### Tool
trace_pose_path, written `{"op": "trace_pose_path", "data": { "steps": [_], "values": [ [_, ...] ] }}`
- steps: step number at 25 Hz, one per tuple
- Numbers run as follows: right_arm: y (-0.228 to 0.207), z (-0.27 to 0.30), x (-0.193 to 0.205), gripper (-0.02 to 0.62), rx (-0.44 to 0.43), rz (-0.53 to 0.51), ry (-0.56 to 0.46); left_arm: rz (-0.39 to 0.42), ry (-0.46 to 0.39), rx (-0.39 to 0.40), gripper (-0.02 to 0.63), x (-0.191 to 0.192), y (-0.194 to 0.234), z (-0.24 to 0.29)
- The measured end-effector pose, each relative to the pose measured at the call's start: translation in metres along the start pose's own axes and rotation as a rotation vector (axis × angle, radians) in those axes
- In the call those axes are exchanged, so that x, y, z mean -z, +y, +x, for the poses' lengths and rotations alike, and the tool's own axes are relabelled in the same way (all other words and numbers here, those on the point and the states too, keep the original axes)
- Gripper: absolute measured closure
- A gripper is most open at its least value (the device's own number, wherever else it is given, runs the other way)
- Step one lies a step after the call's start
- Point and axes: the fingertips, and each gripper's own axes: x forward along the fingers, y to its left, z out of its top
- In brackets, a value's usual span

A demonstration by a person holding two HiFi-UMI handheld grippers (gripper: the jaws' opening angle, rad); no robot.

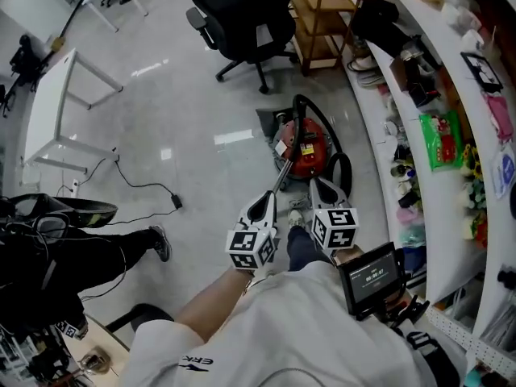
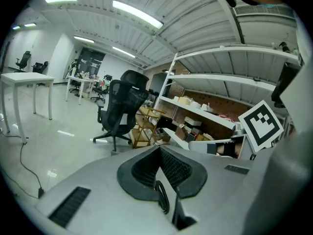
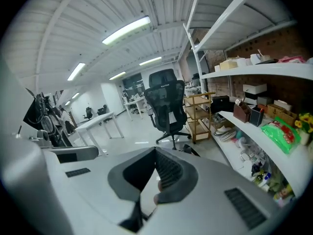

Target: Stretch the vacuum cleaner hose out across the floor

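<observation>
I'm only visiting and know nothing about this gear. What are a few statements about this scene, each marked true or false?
1. The vacuum cleaner on the floor is red. True.
2. Both tongs are spread wide open. False: the left tongs and the right tongs are shut, with nothing between them.
3. A black office chair stands beyond the vacuum cleaner. True.
4. The hose is already stretched straight across the floor. False: it curls in a loop at the vacuum cleaner.
5. In the head view, a white table stands to the left of the vacuum cleaner. True.
</observation>
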Motion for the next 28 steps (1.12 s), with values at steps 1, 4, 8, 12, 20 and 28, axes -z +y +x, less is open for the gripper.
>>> {"op": "trace_pose_path", "data": {
  "steps": [1, 4, 8, 12, 20, 28],
  "values": [
    [-0.008, 0.011, 0.0, 0.597, 0.002, -0.001, 0.01, 0.0, 0.009, -0.002, 0.604, 0.001, 0.003, 0.013],
    [-0.03, 0.043, 0.003, 0.597, 0.007, 0.008, 0.049, -0.006, 0.043, -0.013, 0.604, 0.006, 0.013, 0.046],
    [-0.055, 0.084, 0.013, 0.597, 0.011, 0.021, 0.105, -0.007, 0.092, -0.027, 0.604, 0.017, 0.028, 0.089],
    [-0.077, 0.124, 0.028, 0.597, 0.01, 0.032, 0.15, 0.002, 0.126, -0.048, 0.604, 0.034, 0.046, 0.128],
    [-0.111, 0.198, 0.068, 0.597, 0.009, 0.042, 0.231, 0.012, 0.204, -0.073, 0.604, 0.083, 0.082, 0.196],
    [-0.136, 0.253, 0.114, 0.597, 0.011, 0.059, 0.295, 0.083, 0.286, -0.068, 0.604, 0.146, 0.11, 0.251]
  ]
}}
